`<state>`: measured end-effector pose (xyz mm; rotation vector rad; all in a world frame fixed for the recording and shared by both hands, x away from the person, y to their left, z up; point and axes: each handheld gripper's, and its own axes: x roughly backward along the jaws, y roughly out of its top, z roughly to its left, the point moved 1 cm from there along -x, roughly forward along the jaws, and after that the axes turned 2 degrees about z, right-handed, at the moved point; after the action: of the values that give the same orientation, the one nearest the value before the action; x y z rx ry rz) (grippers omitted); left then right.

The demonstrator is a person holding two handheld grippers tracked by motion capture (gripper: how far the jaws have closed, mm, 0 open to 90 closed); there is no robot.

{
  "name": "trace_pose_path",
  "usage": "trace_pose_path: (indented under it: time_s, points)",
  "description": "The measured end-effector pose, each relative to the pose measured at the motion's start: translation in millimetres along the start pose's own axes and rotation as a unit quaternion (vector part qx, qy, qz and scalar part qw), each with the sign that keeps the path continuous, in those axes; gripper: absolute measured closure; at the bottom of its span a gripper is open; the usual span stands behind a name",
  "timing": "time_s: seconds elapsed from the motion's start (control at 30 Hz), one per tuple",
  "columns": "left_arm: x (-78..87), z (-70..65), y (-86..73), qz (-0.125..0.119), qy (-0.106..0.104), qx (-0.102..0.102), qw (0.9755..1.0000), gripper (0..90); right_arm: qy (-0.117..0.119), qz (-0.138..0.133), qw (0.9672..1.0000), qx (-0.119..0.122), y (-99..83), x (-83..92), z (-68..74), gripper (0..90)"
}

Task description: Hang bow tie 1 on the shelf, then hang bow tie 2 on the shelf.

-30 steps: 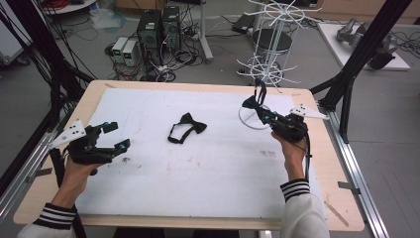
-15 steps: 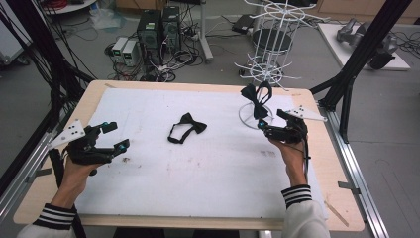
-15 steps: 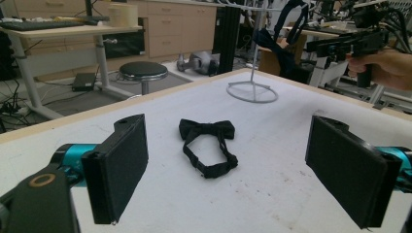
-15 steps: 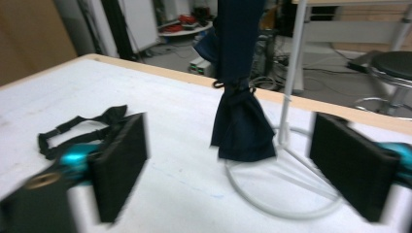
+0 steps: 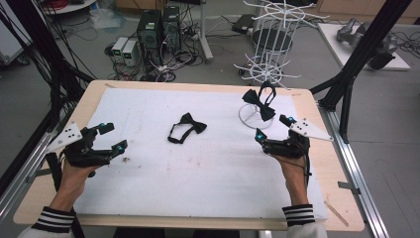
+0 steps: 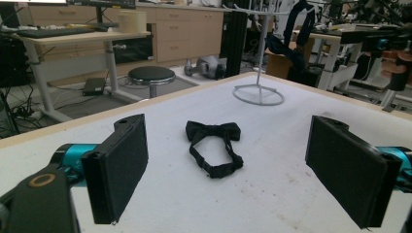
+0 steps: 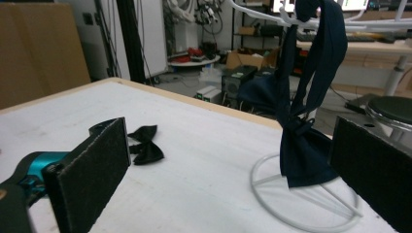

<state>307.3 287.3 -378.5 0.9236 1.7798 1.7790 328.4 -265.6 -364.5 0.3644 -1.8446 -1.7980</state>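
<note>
A person's two forearms, in striped cuffs, reach in from the near edge. The left hand (image 5: pixel 74 173) holds the left gripper (image 5: pixel 113 136) low and level, jaws wide apart with nothing between them. The right hand (image 5: pixel 292 166) holds the right gripper (image 5: pixel 271 129), whose jaws have just been opening and stand wide, gripping nothing.

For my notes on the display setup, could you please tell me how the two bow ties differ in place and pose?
The bow tie on the stand hangs by its strap from a white wire stand; the bow tie on the table lies flat on the white mat. The hanging one is at the far right, the lying one mid-table. Both are dark with looped straps, and neither is held.
</note>
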Motion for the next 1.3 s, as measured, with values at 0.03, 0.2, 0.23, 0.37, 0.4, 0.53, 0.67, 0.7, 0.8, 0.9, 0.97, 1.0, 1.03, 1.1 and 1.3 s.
trace_pose_path:
  time_s: [0.03, 0.2, 0.23, 0.37, 0.4, 0.53, 0.67, 0.7, 0.8, 0.9, 0.97, 1.0, 1.03, 1.1, 1.3]
  points:
    - [0.4, -0.1, -0.1, -0.001, 0.001, -0.001, 1.0, 16.0, 0.0, -0.006, 1.0, 0.003, -1.6, 2.0, 2.0, 0.8]
    - [1.9, 0.7, -0.9, -0.003, 0.002, 0.0, 1.0, 16.0, 0.006, -0.025, 0.9997, -0.007, -12.3, 10.6, 11.2, 0.8]
    - [2.2, 0.7, -1.2, -0.003, 0.002, 0.0, 1.0, 16.0, 0.004, -0.028, 0.9996, -0.004, -14.3, 11.6, 12.5, 0.8]
    - [2.3, 1.4, -2.2, -0.003, 0.003, 0.001, 1.0, 16.0, 0.006, -0.029, 0.9995, 0.006, -22.6, 14.2, 18.4, 0.8]
    - [2.1, 1.6, -2.4, -0.003, 0.002, 0.001, 1.0, 16.0, 0.007, -0.026, 0.9996, 0.009, -24.6, 14.7, 19.9, 0.8]
    - [1.7, 2.8, -3.4, 0.0, 0.002, 0.0, 1.0, 16.0, 0.012, -0.02, 0.9997, 0.011, -30.1, 13.9, 22.5, 0.8]
    - [1.9, 4.0, -3.8, -0.001, 0.003, 0.003, 1.0, 16.0, 0.012, -0.021, 0.9997, 0.005, -30.5, 14.1, 22.8, 0.8]
    - [2.2, 4.1, -3.9, -0.001, 0.004, 0.004, 1.0, 16.0, 0.013, -0.022, 0.9997, 0.005, -30.4, 14.5, 22.8, 0.8]
    - [2.6, 4.3, -3.7, -0.003, 0.005, 0.004, 1.0, 16.0, 0.011, -0.024, 0.9996, 0.005, -30.3, 15.3, 21.9, 0.8]
    - [2.6, 3.9, -3.3, -0.001, 0.004, 0.002, 1.0, 16.0, 0.011, -0.025, 0.9996, 0.003, -30.0, 17.0, 21.5, 0.8]
    - [2.0, 3.8, -3.0, 0.0, 0.004, 0.002, 1.0, 16.0, 0.01, -0.028, 0.9996, 0.002, -29.7, 17.6, 20.9, 0.8]
    - [1.8, 3.8, -2.8, 0.001, 0.003, 0.001, 1.0, 16.0, 0.011, -0.027, 0.9996, 0.0, -29.9, 17.8, 20.9, 0.8]
    - [1.5, 3.9, -2.6, 0.003, 0.003, 0.001, 1.0, 16.0, 0.011, -0.027, 0.9996, 0.001, -29.9, 17.9, 20.6, 0.8]
    - [0.9, 4.3, -2.0, 0.004, 0.004, 0.0, 1.0, 16.0, 0.011, -0.026, 0.9996, 0.002, -30.0, 17.9, 20.0, 0.8]
    - [-2.7, 5.9, 1.4, 0.012, 0.002, -0.004, 0.9999, 16.0, 0.011, -0.027, 0.9996, 0.0, -30.1, 17.8, 18.8, 0.8]
